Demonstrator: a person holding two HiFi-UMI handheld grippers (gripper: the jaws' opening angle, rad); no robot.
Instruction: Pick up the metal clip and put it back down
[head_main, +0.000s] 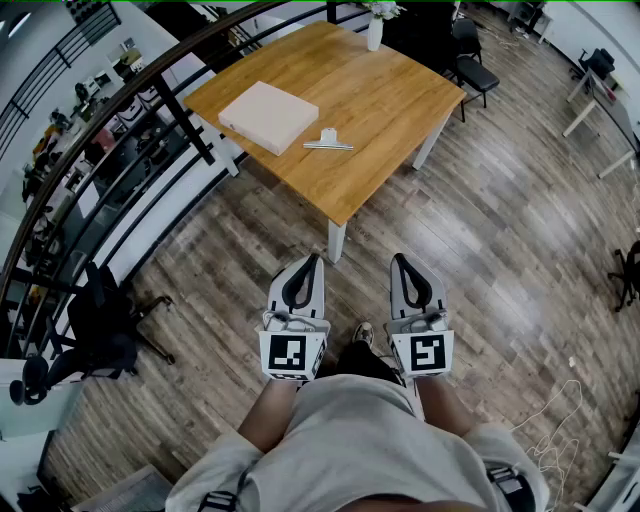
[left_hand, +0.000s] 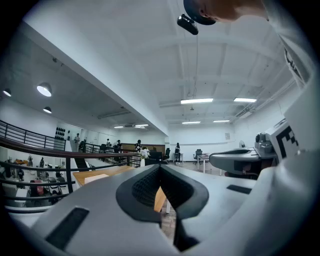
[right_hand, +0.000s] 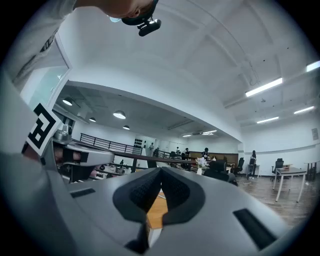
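head view looks steeply down on a person in a light grey shirt (head_main: 350, 440) standing on a wood plank floor (head_main: 500, 230), with a gripper in each hand held close in front of the body. the left gripper (head_main: 310, 262) and the right gripper (head_main: 400, 262) sit side by side, apart from each other, both pointing toward a wooden table (head_main: 380, 90) that stands well ahead of them.

the metal clip (head_main: 327, 141) lies flat on the tabletop near the front edge, just beside a flat white box (head_main: 268, 116) (whether the two touch cannot be told from here). a white vase (head_main: 375, 32) with flowers stands at the far edge of the table, and a black chair (head_main: 475, 65) stands past the table's right corner. a dark railing (head_main: 150, 90) runs along the left side of the table.

in the left gripper view the left gripper (left_hand: 160, 166) has its jaws closed tip to tip with nothing between them; only a strip of the table shows through the hollow behind the tips. in the right gripper view the right gripper (right_hand: 160, 170) is likewise closed and empty, tips meeting. neither gripper is near the clip.
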